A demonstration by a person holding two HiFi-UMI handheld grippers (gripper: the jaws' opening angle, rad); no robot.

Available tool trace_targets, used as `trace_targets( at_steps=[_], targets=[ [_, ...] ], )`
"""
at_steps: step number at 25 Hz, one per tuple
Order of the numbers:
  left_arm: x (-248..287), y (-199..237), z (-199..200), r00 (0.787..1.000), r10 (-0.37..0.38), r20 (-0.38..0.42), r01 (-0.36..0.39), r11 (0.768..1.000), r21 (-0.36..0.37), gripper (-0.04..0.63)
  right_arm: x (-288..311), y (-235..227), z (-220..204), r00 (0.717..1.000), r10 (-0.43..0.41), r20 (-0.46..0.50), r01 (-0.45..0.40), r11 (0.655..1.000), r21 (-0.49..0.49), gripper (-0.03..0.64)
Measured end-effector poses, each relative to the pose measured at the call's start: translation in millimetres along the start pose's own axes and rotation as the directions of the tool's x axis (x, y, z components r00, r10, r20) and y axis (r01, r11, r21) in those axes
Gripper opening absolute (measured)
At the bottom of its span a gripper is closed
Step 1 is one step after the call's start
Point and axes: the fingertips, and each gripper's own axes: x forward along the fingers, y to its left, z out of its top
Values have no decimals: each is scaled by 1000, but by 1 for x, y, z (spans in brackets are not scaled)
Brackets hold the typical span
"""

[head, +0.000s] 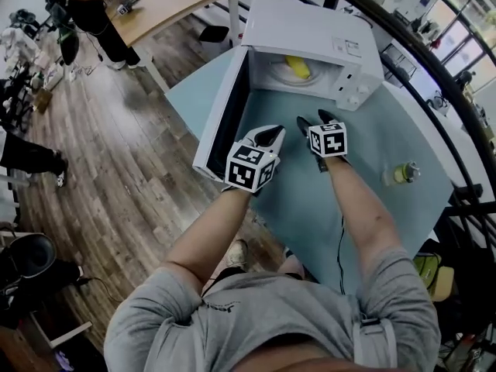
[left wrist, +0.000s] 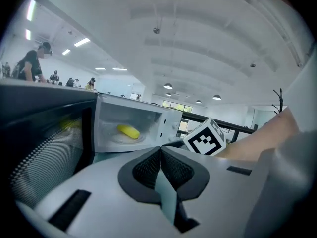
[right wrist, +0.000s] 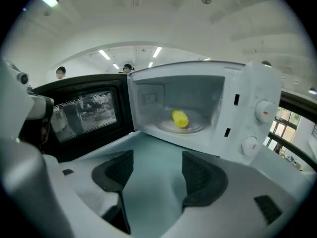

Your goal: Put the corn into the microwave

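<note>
Corn (right wrist: pixel 180 118) sits on the turntable (right wrist: pixel 199 127) inside the microwave (head: pixel 310 33), which stands at the far edge of the table (head: pixel 310 208), so placement looks done. I'd say what's left is the door (head: pixel 225 115), swung wide open to the left. Your left gripper (left wrist: pixel 160 157) has its jaws pressed together with nothing in them. Your right gripper (right wrist: pixel 157 175) has its jaws apart and is empty, facing the cavity. Use the closed left one as a blunt pusher: get round the door's free edge, press on the outer face and swing it in one arc. Keep the right one clear of the opening.
</note>
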Motion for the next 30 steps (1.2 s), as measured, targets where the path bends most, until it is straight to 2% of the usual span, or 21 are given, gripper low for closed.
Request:
trace_targets(
  at_steps=[5,10,15,24,30],
  targets=[
    [-44,-21,-6,998,-45,-53,48,997,53,20,-53,33,-5,999,35,19,-37,997,64,295],
    [-95,-40,-16,991,-98,-91,105,992,75,20,-98,72,-33,999,50,4,-50,987,150,257],
    [-143,-53,-4,985,-160,-68,167,980,108,20,-141,99,-34,997,69,23,-72,978,193,192],
    [-222,-49,24,970,-243,-12,242,954,176,20,-224,136,-17,996,8,87,-28,975,222,51],
    [-256,-41,34,966,-258,3,255,954,159,20,-274,153,2,991,7,135,-34,981,192,25]
  ],
)
